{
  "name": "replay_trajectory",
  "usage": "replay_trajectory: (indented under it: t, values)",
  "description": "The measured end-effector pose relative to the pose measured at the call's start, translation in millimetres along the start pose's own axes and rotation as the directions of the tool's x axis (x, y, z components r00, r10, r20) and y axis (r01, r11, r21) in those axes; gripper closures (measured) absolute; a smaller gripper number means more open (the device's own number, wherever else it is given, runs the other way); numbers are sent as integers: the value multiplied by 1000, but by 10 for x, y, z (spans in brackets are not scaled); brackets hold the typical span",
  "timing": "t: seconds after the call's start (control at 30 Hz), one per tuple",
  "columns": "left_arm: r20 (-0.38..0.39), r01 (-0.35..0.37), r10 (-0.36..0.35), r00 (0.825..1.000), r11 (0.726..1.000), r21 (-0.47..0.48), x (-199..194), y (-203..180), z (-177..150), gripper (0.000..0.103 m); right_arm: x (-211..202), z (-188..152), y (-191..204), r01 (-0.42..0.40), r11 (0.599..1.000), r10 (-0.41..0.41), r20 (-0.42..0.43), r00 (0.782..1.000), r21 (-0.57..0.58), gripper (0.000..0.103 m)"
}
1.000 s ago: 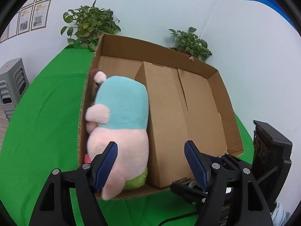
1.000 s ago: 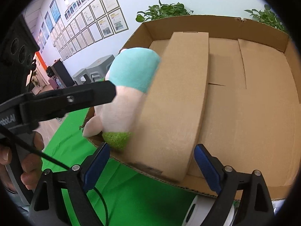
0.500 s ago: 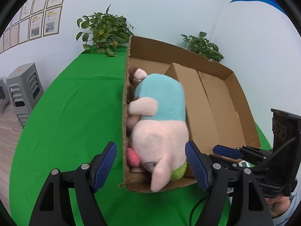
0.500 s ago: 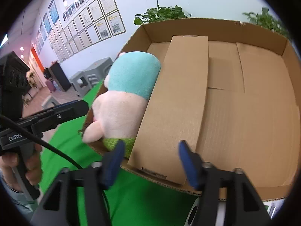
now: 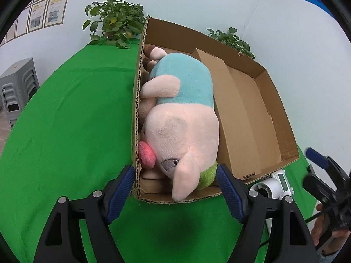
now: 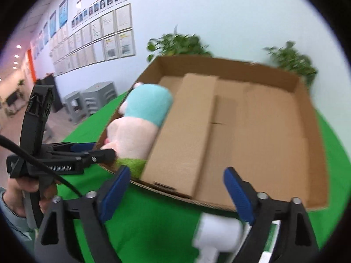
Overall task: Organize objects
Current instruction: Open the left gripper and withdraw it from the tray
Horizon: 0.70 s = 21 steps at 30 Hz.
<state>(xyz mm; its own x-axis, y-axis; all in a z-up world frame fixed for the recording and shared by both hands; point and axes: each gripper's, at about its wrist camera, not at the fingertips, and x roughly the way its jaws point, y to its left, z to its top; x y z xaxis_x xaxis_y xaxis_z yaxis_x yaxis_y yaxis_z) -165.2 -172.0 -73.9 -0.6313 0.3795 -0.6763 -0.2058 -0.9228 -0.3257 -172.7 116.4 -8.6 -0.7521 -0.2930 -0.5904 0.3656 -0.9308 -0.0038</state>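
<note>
A pink plush pig in a teal shirt (image 5: 182,114) (image 6: 140,118) lies in the left compartment of the cardboard box (image 5: 276,96) (image 6: 307,135). Its head is at the near wall, with one ear drooping over the edge. My left gripper (image 5: 174,175) is open just before that wall, its pads on either side of the pig's head without pressing on it. My right gripper (image 6: 176,173) is back from the box's near wall. Its jaws are opening with nothing between them. It also shows at the right edge of the left wrist view, right gripper (image 5: 318,160).
A raised cardboard flap (image 5: 230,114) (image 6: 182,135) divides the box. A brown toy (image 5: 149,50) and a red one (image 5: 145,155) lie under the pig. A white cylindrical device (image 5: 267,186) (image 6: 217,230) lies on the green cloth (image 5: 72,120) beside the box. Potted plants (image 5: 114,26) stand behind.
The left gripper backed off and sank, and the pig now lies settled in the box. The right gripper narrowed, then spread wide and drew back, bringing the white device into view.
</note>
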Motion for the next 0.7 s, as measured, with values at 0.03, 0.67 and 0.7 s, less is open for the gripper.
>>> replay_trajectory:
  t: [0.03,0.67,0.7]
  values:
    - [0,-11,11,1000,1000,9,-2,-25,-18,29,-76,-34,-1,18,1000,-18,13,1000,-1,0]
    - [427,-280,207,880,953,114,-895,-1676,-526,0,-827,-413,-447,156,980,-174,149,973,126,0]
    - [420,-287,216,882,951,114,-839,-1724,-527,4,-836,-448,-488,152,979,-172,145,974,138,0]
